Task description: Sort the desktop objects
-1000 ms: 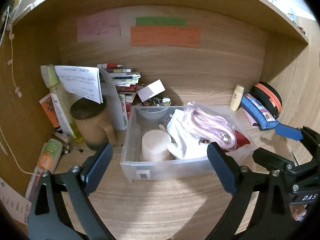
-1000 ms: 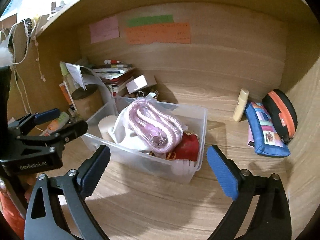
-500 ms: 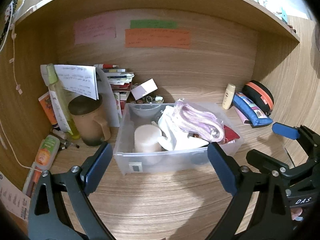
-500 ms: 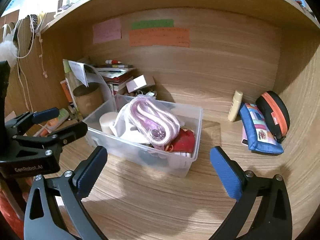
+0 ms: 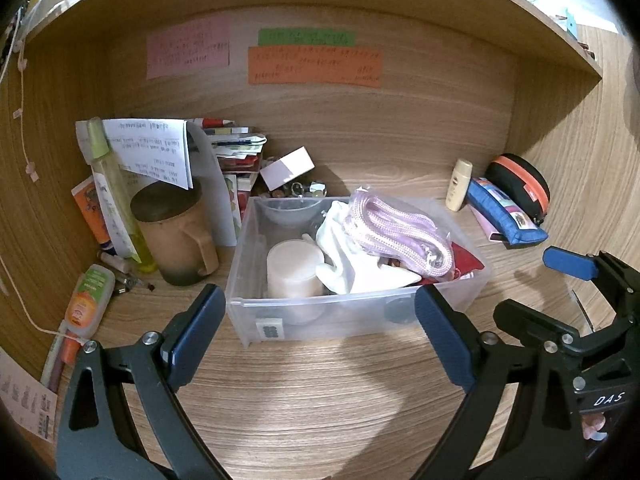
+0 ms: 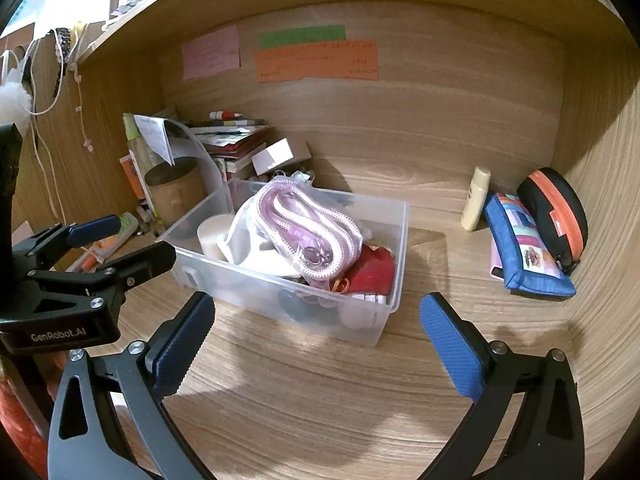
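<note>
— What is the left hand-held gripper (image 5: 316, 336) showing on its frame?

— Black metal arms with triangular cut-outs are carrying dark blue textured pads (image 5: 192, 336), and silver screws are sitting at the joints. From the right wrist view, white lettering "GenRobot.AI" is showing on its black body.

— And the right hand-held gripper (image 6: 316, 344)?

— It is wearing brighter blue pads (image 6: 452, 352) on the same black arms, with silver screws. In the left wrist view, "DAS" is showing in white on its body.
</note>
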The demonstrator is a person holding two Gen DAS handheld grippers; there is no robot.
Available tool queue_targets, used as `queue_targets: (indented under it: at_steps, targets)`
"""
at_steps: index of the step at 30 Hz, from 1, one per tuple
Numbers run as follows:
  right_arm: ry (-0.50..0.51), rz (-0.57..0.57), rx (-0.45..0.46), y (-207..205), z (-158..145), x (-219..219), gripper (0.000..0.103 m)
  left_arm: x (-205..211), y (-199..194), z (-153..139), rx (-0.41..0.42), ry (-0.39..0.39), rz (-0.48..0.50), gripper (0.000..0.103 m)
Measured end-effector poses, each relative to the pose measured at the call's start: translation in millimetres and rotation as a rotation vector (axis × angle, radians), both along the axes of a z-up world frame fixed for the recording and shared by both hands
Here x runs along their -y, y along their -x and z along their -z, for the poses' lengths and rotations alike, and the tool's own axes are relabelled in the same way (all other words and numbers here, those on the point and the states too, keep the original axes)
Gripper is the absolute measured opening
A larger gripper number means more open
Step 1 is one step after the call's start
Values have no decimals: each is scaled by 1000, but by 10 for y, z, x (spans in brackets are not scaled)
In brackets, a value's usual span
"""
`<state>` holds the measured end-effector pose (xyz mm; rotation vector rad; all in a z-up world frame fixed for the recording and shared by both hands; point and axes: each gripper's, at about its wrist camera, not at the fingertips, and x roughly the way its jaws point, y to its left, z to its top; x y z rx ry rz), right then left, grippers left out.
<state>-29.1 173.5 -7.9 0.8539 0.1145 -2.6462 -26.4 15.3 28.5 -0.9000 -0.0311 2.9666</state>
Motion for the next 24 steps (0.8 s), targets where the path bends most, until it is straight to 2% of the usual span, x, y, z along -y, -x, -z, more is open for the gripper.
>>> queue_targets:
  at_steps: [13,21,24]
  targets:
    - [6,6,17,30,15,-6,103,24,15,52,11,2,-1,97]
    - [2,11,30,34,48,1,103,-25,2,77,16,43,-4,97]
    - [0,11,29,28,52,0,103,7,-1,74,17,22,-4,97]
